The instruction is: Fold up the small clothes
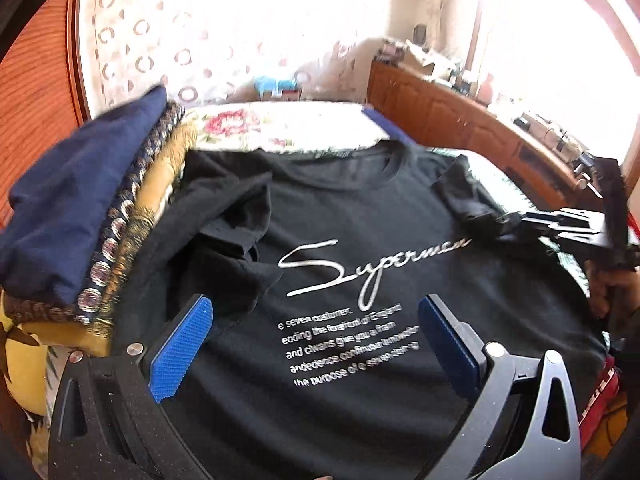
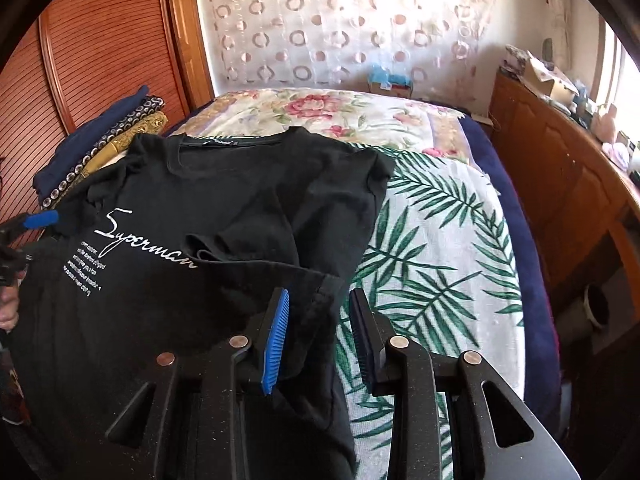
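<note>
A black T-shirt [image 1: 340, 216] with white "Superman" lettering lies face up on the bed, collar toward the far end. Its left sleeve is crumpled inward over the chest. My left gripper [image 1: 316, 320] is open and empty just above the lettering on the shirt's lower half. In the right wrist view the shirt [image 2: 240, 200] has its right sleeve folded in over the body. My right gripper [image 2: 320, 320] is open, its fingers straddling the shirt's right side edge near the sleeve hem. The right gripper also shows in the left wrist view [image 1: 560, 224].
A stack of folded clothes [image 1: 80, 208], navy on top, sits left of the shirt, and also shows in the right wrist view [image 2: 100, 144]. The bed has a leaf-print sheet [image 2: 432, 240] and a floral cover [image 2: 320, 112]. A wooden cabinet [image 2: 560, 184] runs along the right.
</note>
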